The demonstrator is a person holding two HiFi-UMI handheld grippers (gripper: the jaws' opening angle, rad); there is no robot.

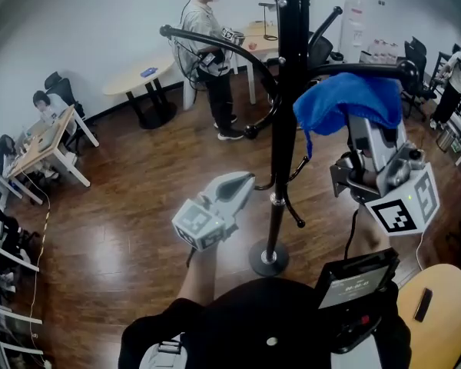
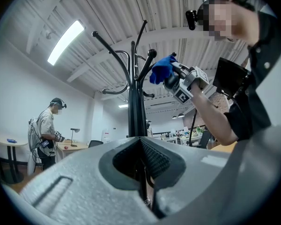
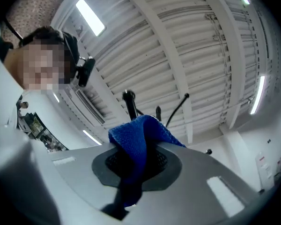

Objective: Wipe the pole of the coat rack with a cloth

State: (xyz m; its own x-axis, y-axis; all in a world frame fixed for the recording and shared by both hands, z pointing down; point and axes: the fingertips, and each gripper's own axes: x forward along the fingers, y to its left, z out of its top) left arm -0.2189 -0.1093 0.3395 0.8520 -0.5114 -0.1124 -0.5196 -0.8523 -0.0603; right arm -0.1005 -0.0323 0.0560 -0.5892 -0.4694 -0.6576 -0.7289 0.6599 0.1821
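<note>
The black coat rack pole [image 1: 280, 129] rises from its round base [image 1: 268, 260] on the wood floor, with curved hooks branching out near its top. My right gripper [image 1: 366, 125] is shut on a blue cloth [image 1: 346, 102], held high just right of the pole beside a hook. In the right gripper view the blue cloth [image 3: 136, 142] bulges out between the jaws of the right gripper [image 3: 136, 161], and the hook tips show beyond it. My left gripper [image 1: 242, 183] hangs lower, left of the pole, shut and holding nothing. In the left gripper view the pole [image 2: 136, 107] stands straight ahead of the left gripper [image 2: 143, 161].
A person [image 1: 211, 52] stands at the back by a pale table [image 1: 142, 79]. Seated people and desks [image 1: 46, 141] line the left wall. Office chairs [image 1: 415, 68] stand at the far right. A round wooden table [image 1: 438, 314] lies at my lower right.
</note>
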